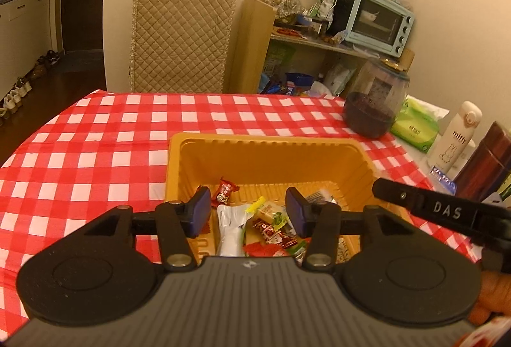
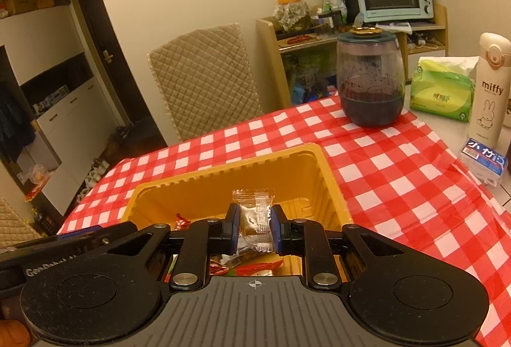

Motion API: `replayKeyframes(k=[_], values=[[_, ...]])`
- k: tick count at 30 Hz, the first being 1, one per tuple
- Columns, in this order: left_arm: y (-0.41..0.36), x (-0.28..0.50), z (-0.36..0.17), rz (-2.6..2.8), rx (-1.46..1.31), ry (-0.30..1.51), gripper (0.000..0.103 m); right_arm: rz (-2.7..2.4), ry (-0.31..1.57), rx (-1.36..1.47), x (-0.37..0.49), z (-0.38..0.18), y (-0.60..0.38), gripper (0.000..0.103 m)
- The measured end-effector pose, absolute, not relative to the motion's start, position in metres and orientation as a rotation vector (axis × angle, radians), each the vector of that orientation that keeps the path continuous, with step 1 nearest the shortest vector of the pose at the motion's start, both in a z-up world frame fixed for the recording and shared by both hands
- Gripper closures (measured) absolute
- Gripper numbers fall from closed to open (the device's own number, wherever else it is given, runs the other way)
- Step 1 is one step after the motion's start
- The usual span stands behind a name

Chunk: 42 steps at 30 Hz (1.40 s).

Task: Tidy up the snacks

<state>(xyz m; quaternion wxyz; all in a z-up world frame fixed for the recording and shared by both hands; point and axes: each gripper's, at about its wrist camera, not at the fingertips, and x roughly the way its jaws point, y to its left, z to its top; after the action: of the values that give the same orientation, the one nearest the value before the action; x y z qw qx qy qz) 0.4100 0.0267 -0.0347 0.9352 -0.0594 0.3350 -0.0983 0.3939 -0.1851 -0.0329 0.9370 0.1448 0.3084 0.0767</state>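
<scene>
The right gripper (image 2: 255,227) has its fingers (image 2: 232,227) clamped on a clear-wrapped candy (image 2: 255,216), holding it upright above the near part of the yellow tray (image 2: 322,184). The left gripper (image 1: 247,213) hangs over the same tray (image 1: 204,162) with its fingers (image 1: 200,209) apart and nothing between them. Down in the tray lie the other snacks: a red wrapped candy (image 1: 225,189) at the left, a white packet (image 1: 230,230), and a heap of red and yellow wrappers (image 1: 271,225). The tray sits on the red checked cloth (image 2: 399,174) covering the counter. At the far right stand a dark jar (image 2: 370,82), a green tissue pack (image 2: 442,88) and a white miffy bottle (image 2: 488,91).
</scene>
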Motion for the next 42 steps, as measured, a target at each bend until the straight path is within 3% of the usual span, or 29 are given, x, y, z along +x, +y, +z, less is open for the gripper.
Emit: replayKeyframes(k=[27, 28, 29, 30, 31, 42], values=[[0.034, 0.409, -0.039, -0.188, -0.107, 0.698, 0.052, 0.206, 0.618, 0.376, 0.400, -0.039, -0.185, 0.082], [0.035, 0.409, -0.039, -0.186, -0.110, 0.698, 0.045, 0.207, 0.614, 0.397, 0.401, -0.040, -0.187, 0.078], [0.035, 0.409, -0.039, -0.181, -0.107, 0.695, 0.035, 0.199, 0.611, 0.413, 0.402, -0.041, -0.189, 0.050], [0.035, 0.408, -0.039, -0.174, -0.099, 0.689, 0.031, 0.201, 0.596, 0.439, 0.401, -0.042, -0.193, 0.035], [0.034, 0.407, -0.039, -0.169, -0.088, 0.685, 0.028, 0.208, 0.584, 0.466, 0.401, -0.043, -0.198, 0.029], [0.036, 0.404, -0.045, -0.112, -0.047, 0.679, 0.007, 0.141, 0.604, 0.448, 0.399, -0.043, -0.212, 0.029]])
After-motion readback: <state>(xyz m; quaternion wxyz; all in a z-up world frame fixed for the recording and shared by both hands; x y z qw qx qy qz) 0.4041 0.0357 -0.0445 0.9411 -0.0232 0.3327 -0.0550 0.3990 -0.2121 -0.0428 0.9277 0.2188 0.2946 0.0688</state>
